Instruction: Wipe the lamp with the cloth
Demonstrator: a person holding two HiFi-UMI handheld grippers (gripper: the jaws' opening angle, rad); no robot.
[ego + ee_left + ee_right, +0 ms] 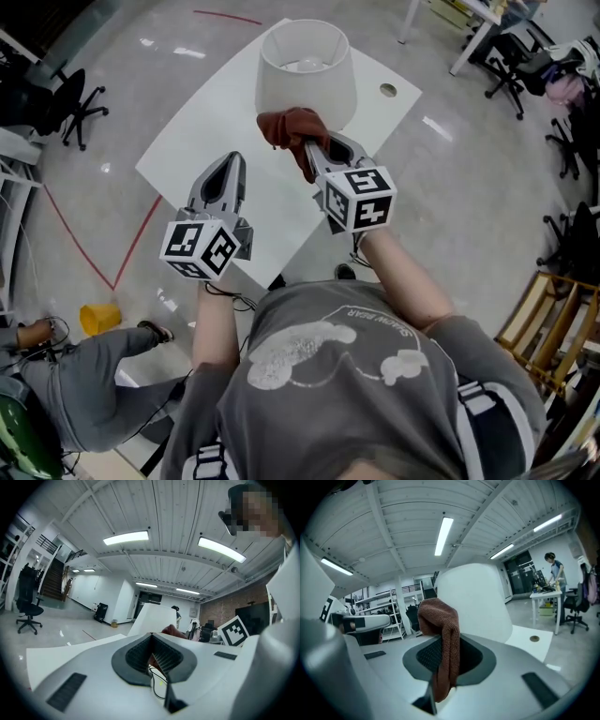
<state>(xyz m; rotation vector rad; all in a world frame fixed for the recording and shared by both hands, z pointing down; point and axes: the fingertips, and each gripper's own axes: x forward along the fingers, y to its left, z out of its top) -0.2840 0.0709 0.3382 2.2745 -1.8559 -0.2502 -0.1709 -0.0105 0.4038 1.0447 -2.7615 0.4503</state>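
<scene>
A white lamp (306, 70) with a wide shade stands on the white table (202, 122). My right gripper (317, 148) is shut on a brown cloth (292, 130), whose bunched top rests against the near lower side of the shade. In the right gripper view the cloth (442, 639) hangs between the jaws in front of the shade (473, 602). My left gripper (223, 180) hovers over the table left of the right one, its jaws closed with nothing between them. In the left gripper view the lamp (152, 619) is ahead.
A round cable hole (387, 90) sits in the table's far right corner. Office chairs (70, 108) stand at the left and far right. A second person (89, 389) sits at the lower left beside a yellow object (98, 319). Red tape lines (84, 244) mark the floor.
</scene>
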